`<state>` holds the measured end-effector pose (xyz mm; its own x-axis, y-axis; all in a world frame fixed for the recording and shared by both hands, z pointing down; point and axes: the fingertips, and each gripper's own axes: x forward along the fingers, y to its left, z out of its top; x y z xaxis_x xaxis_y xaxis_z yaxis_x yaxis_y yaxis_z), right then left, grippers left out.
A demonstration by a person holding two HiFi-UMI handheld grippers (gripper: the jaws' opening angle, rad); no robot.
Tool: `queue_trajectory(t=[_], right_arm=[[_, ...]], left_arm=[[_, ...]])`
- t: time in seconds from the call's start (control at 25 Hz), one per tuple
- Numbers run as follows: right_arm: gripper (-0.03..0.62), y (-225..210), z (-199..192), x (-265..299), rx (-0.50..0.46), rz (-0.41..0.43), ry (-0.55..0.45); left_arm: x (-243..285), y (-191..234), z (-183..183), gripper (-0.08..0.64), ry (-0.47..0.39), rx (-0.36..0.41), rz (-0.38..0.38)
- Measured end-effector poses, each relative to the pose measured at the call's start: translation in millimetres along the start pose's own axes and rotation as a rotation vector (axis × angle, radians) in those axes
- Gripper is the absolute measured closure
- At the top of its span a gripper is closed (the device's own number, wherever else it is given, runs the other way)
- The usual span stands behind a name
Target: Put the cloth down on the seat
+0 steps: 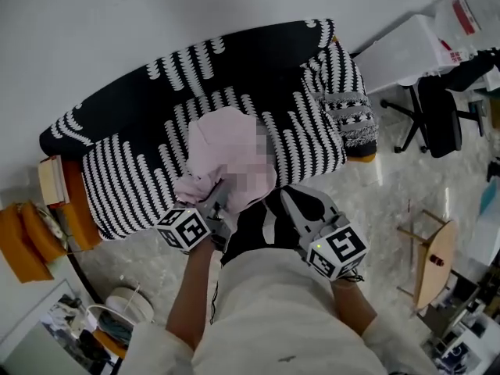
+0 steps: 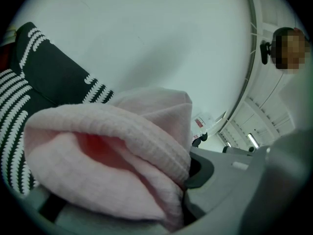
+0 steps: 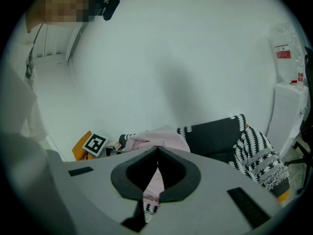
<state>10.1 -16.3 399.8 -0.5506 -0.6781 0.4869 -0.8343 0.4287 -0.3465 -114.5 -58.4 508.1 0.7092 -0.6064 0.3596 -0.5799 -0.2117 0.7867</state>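
One-sided hold: left gripper fingers clamped cloth over seat, right gripper fingers shut w/ nothing; bunched drop might've slid off edge

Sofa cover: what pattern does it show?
Sofa cover is black with rows of white marks; head view shows best.

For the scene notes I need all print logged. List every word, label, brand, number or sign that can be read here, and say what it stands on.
No text here can be read.
Red label on the white packaging: too small to read.
Left marker cube and right marker cube: black-and-white code squares, no words.
Printed sheets on the floor: too small to read.
Pink cloth: no print visible.
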Motion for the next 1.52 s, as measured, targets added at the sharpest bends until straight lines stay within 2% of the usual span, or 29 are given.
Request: queue_trajectory(t=[0.44,0.6,1.28,1.52], right_arm=[[0.584,-14.8,-27.6,4.2,0.038,0.003,0.079],[0.584,-21.4,-35.1,5.5,0.045,0.005,0.102],[0.584,-29.0,-62.0,35.7,0.065,0.066,0.198],[0.585,-34.6,-70.6,43.2,0.075,0.063,0.231]], left_arm=[[47.2,46.7,-32.5,0.377,0.072,0.016,0.043],[61.3,65.0,-46.3,0.377,0.073,0.033,0.046],[102.0,141.3,-88.1,0.377,0.129,0.006,0.129],[108.4,175.6,-102.4,0.377,0.161,-0.003,0.172]])
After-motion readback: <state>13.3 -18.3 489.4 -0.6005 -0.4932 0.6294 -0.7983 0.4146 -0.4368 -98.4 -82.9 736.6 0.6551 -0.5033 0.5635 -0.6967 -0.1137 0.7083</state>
